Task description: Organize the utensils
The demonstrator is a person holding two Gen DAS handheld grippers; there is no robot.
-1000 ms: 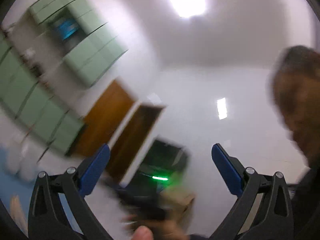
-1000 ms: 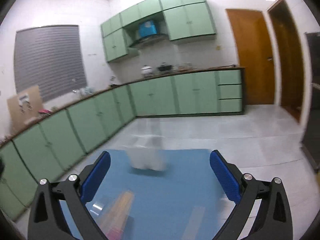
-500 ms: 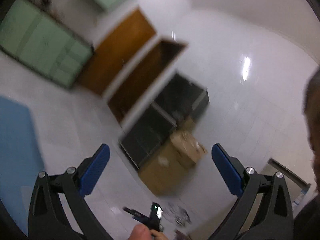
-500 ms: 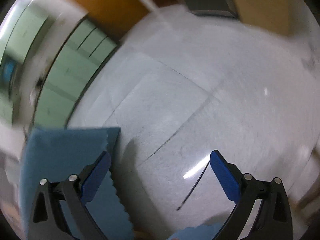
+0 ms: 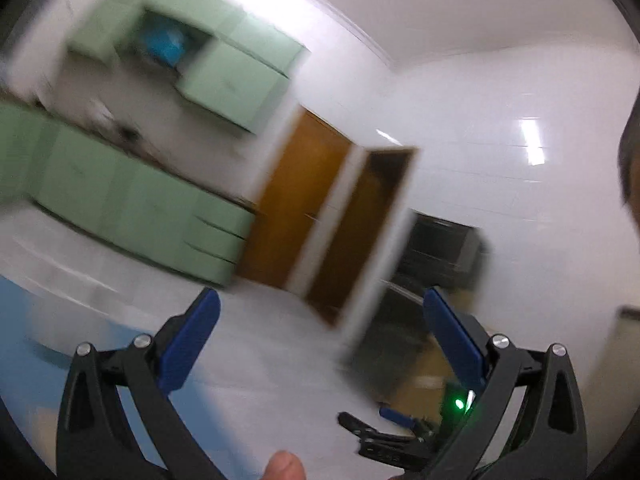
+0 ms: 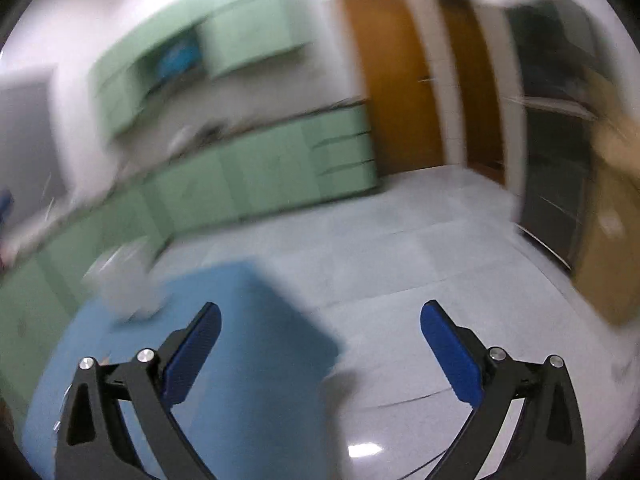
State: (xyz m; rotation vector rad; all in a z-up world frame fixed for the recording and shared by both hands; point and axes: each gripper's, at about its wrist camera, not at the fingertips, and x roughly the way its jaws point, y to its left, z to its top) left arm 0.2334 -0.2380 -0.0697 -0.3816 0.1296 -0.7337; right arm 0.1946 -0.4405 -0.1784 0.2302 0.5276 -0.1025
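Nearest, left wrist view: left tool (image 5: pixel 320 312) released, blue ribbed pads spread wide, nothing between them; a thumb tip (image 5: pixel 283 465) at the bottom edge.
Nearest, right wrist view: right tool (image 6: pixel 320 320) released, pads equally wide apart, nothing held.
Other tool in left view: the right tool's black frame with a green light shows at lower right, near the left tool's right finger.
Tabletop: blue tabletop (image 6: pixel 224 352), flat and matte; its right edge and far corner lie just beyond the right tool, with open floor to the right.
Task items: a pale, translucent container (image 6: pixel 128 284) stands near the tabletop's far left edge, too blurred to identify; utensils cannot be made out.
Floor: pale glossy floor tiles (image 6: pixel 400 248), wide and unobstructed out to the cabinets.
Far: green cabinets (image 6: pixel 260 168) along the wall, brown doors (image 6: pixel 396 80), a cardboard box (image 6: pixel 612 216) at right.
Change: half a second ago the right view pointed down at the floor; it now looks level across the room. Both views are motion-blurred.
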